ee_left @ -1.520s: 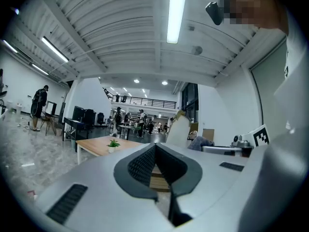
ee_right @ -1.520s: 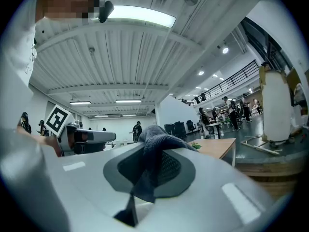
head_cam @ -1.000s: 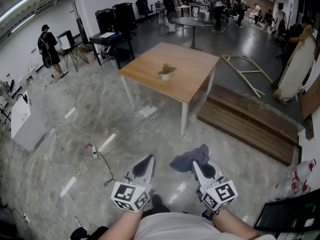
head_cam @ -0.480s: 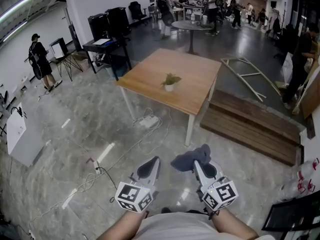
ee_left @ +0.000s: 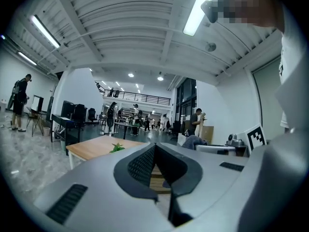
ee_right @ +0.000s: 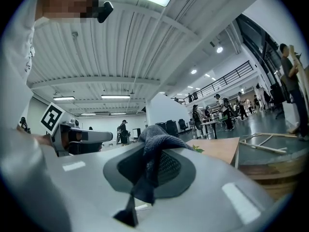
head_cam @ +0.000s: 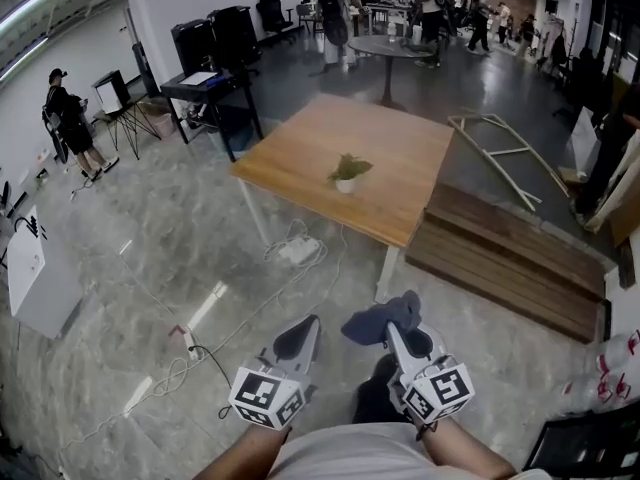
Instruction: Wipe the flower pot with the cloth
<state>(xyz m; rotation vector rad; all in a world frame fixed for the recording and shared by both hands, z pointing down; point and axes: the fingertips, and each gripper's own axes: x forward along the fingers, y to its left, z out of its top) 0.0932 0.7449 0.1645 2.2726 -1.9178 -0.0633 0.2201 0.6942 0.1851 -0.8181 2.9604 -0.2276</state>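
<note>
- While the person stands on the grey floor [head_cam: 140,258], well short of the wooden table [head_cam: 300,148], both grippers are held out level in front of the body.
- Right gripper [head_cam: 393,330]: its jaws are clamped on a dark grey-blue cloth [head_cam: 381,316]. The cloth bunches over the jaw tips, and a tail of it hangs down between them.
- Left gripper [head_cam: 303,323]: its jaws are pressed together with nothing between them.
- Flower pot [head_cam: 345,185]: small and white, it holds a green plant [head_cam: 350,166]. It stands upright near the middle of the table, well apart from both grippers.
- Step in hand, by my reading: bringing the cloth to the table. No wiping has begun.
- Next move calls for closing the gap to the table. The free left gripper could then steady the pot while the right lays the cloth against its side, gently enough not to tip it.
</note>
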